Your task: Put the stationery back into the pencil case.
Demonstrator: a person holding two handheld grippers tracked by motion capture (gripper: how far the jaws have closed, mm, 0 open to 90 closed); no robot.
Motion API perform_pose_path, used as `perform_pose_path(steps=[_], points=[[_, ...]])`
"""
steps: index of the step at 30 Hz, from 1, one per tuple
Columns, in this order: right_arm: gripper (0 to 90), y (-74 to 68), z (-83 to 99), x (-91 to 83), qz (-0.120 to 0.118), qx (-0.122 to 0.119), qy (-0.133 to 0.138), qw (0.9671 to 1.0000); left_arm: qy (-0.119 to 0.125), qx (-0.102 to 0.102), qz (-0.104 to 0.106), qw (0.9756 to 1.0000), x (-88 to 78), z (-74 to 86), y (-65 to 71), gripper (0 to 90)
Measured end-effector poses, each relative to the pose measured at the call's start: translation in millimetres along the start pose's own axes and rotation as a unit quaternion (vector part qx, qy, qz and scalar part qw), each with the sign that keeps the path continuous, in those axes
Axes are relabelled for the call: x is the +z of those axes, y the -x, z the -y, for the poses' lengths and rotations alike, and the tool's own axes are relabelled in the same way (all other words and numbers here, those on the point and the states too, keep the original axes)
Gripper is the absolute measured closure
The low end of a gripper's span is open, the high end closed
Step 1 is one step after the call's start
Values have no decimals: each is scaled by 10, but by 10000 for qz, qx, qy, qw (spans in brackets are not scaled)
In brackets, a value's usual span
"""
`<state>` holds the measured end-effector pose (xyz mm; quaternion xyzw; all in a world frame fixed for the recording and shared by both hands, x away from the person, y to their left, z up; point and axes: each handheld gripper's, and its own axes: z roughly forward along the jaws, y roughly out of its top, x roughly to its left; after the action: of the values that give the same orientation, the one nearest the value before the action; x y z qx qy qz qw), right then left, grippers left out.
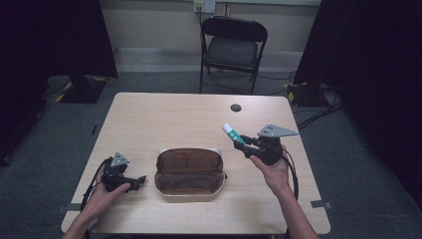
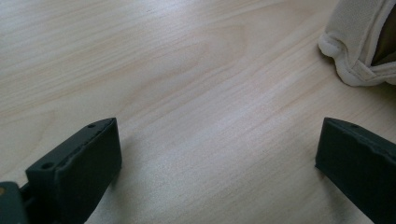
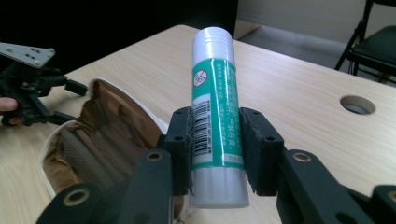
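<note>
So your right tool (image 1: 241, 141) is clamped on the glue stick (image 1: 231, 133), both pads squeezing the green-and-white label just above its grey bottom end. In the right gripper view the stick (image 3: 215, 112) stands pretty much upright between the jaws, white cap end on top, barcode facing the camera. From the high view it's held up off the surface (image 1: 164, 117), sitting at about 2 o'clock from the pouch, with the white end tipped toward 10 o'clock.

The pouch (image 1: 189, 172) is the brown zip case with a cream outer shell, lying unzipped and flat near the middle of the surface, a bit toward your edge. You can see its brown lining (image 3: 100, 135) at 9 o'clock of the stick in the right gripper view.

Your left tool (image 1: 140, 180) is released, the 2 jaws spread wide with bare wood between them. It sits low on the surface at 9 o'clock of the pouch, just beside it but not touching. In the left gripper view a cream corner of the pouch (image 2: 355, 46) shows at 1 o'clock.

There's 1 round cable hole (image 1: 236, 107) in the surface at 12 o'clock of the glue stick, and a black folding chair (image 1: 233, 50) beyond the far edge.
</note>
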<state>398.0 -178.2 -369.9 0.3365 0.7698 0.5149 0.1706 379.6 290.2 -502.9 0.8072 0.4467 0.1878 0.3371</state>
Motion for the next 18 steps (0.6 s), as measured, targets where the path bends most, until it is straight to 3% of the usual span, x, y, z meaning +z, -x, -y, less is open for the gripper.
perform_pose_path(steps=[8, 18], points=[[662, -234, -108, 27, -200, -236, 87, 9995, -4, 9, 1, 10000, 1, -1, -2, 0], [662, -600, -192, 167, -788, -564, 5, 9953, -4, 12, -1, 10000, 1, -1, -2, 0]])
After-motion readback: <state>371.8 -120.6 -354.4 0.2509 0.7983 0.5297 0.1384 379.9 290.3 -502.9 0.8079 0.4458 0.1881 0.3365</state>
